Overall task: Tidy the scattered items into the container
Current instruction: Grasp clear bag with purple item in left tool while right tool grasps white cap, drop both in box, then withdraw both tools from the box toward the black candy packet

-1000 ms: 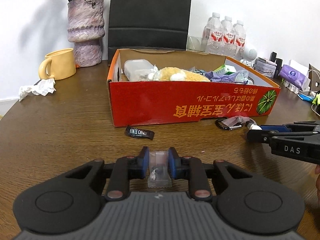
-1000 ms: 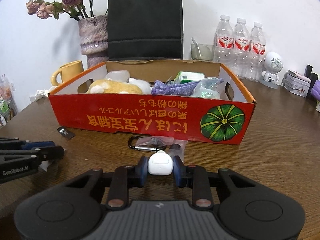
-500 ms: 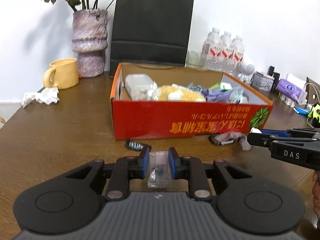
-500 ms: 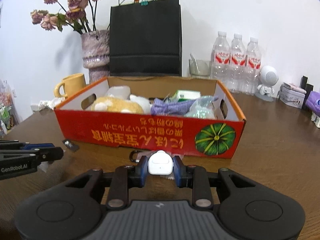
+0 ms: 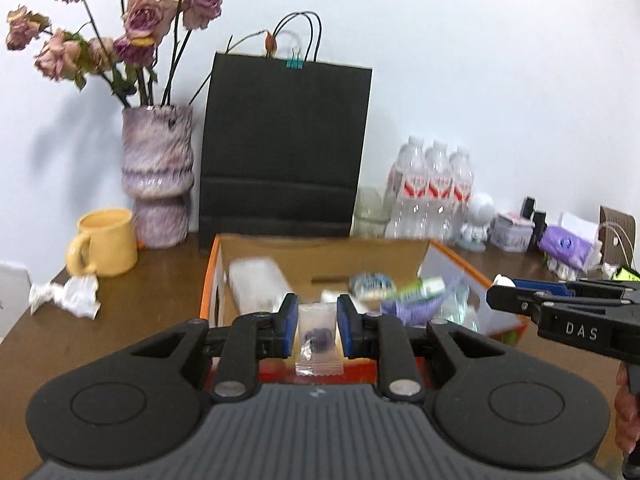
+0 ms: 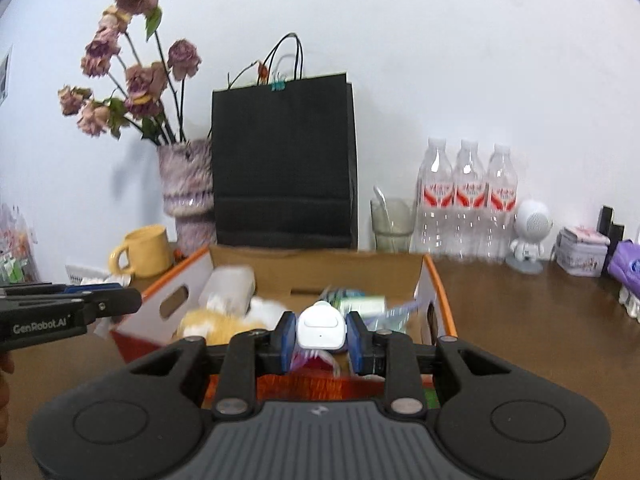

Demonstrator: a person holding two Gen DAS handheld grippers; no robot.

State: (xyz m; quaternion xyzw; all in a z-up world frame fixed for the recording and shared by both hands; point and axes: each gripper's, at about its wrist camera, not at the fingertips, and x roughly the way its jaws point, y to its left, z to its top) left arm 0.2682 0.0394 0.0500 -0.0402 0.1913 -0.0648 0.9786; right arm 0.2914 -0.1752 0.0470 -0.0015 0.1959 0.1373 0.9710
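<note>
My left gripper [image 5: 317,322] is shut on a small clear plastic packet [image 5: 319,336] with something dark inside, held above the near wall of the red cardboard box [image 5: 211,276]. My right gripper [image 6: 321,334] is shut on a small white earbud case [image 6: 321,327], also held over the box [image 6: 436,280], near its right part. The box holds a clear plastic container [image 5: 258,286], a yellow plush [image 6: 208,324], a purple pouch [image 5: 412,306] and a green-white packet [image 6: 360,303]. Each gripper shows from the side in the other's view, the right one [image 5: 496,294] and the left one [image 6: 132,300].
Behind the box stand a black paper bag [image 5: 284,148], a vase of dried roses [image 5: 158,176], a yellow mug [image 5: 106,242], three water bottles [image 6: 466,200], a glass [image 6: 392,224] and a white robot figure [image 6: 528,236]. Crumpled tissue [image 5: 66,296] lies at left. Small tins and purple packs sit at right.
Both grippers have risen from table level and moved forward over the box, each still holding its item. The candy wrapper and carabiner bag on the table have dropped out of view.
</note>
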